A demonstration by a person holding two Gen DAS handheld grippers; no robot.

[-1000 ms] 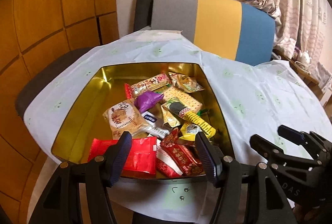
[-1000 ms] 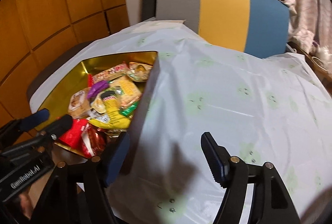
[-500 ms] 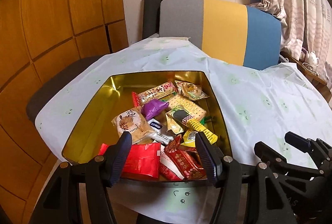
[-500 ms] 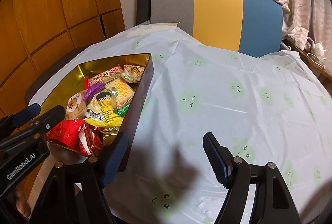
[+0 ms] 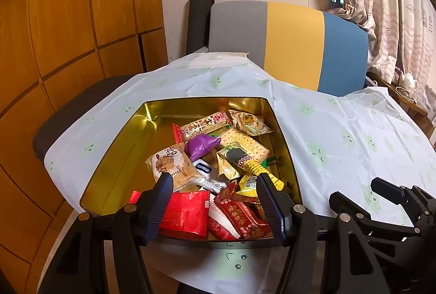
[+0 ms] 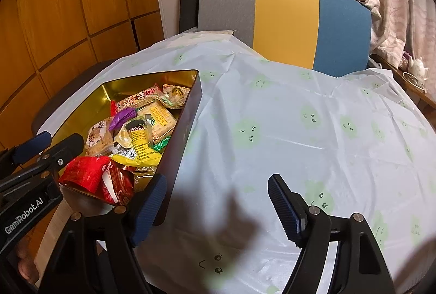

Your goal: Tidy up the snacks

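While hovering over near edge of gold tin (image 5: 117, 155), my left gripper (image 5: 215, 201) stands released, nothing between pads. Snacks lie heaped in tin's right half: red packet (image 5: 188, 215) nearest, round biscuit pack (image 5: 169, 166) and purple wrapper (image 5: 201, 144) behind, cracker pack (image 5: 245, 144) further right. Tin sits on pale tablecloth (image 6: 299, 130). Right of tin, my right gripper (image 6: 215, 201) hangs released over bare cloth, jaws empty.

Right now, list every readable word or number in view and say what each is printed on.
"GenRobot.AI": body of the left claw.
"WEIDAN": cracker packet.
"5000": yellow sachet.
Chinese print on the round biscuit pack and red packets: too small to read.
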